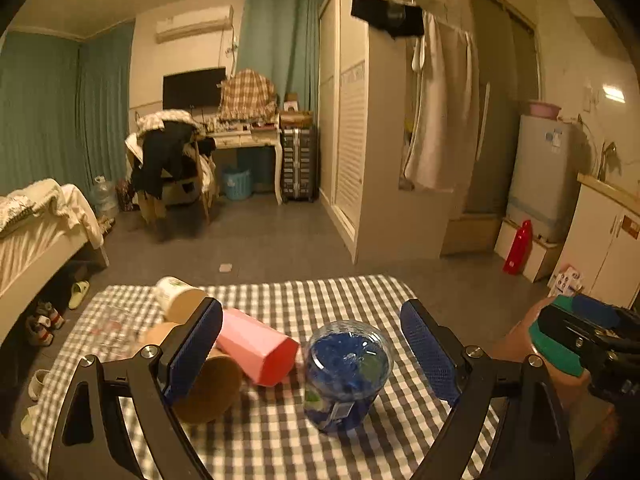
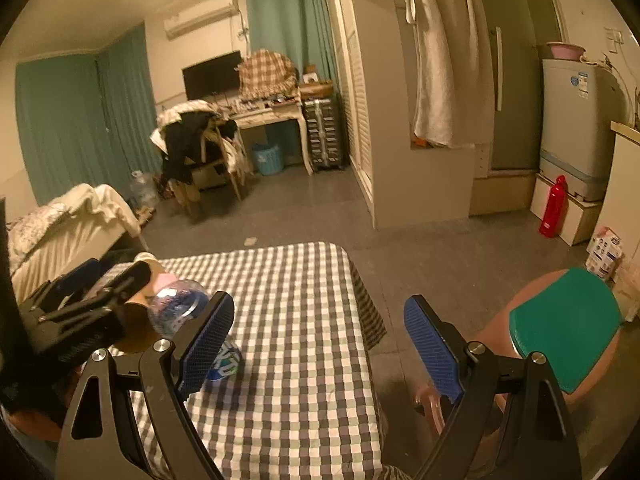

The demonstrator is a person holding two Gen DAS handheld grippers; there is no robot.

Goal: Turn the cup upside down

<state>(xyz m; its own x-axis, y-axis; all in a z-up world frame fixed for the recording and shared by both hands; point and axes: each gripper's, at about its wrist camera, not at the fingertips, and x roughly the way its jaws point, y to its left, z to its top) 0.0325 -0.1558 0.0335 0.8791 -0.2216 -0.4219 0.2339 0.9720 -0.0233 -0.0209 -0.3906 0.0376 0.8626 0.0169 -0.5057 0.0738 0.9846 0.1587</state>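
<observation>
Cup (image 1: 347, 376), clear with blue and green print, stands bottom-up on the checked tablecloth (image 1: 280, 432), its base facing the left wrist camera. A small label sits low on its wall; its writing is too small to read. The cloth covers a table set in a bedroom with teal curtains (image 1: 276, 40), a bed (image 1: 36, 232), a desk (image 1: 244, 140) bearing a dark screen, and a grey floor.

Your left gripper (image 1: 316, 352) has its jaws spread wide, and the cup lies between the two blue pads, apart from both and nearer the camera than the fingertips. A pink cup (image 1: 256, 346) lies on its side just left of it, touching or nearly so, with brown paper cups (image 1: 208, 388) behind the left finger.

Your right gripper (image 2: 320, 344) is likewise wide and holds nothing; the cup (image 2: 188, 320) appears partly hidden behind its left finger, beyond the fingers' span. A red bottle (image 2: 554, 208) stands on the floor by the white appliance (image 2: 576, 128).
</observation>
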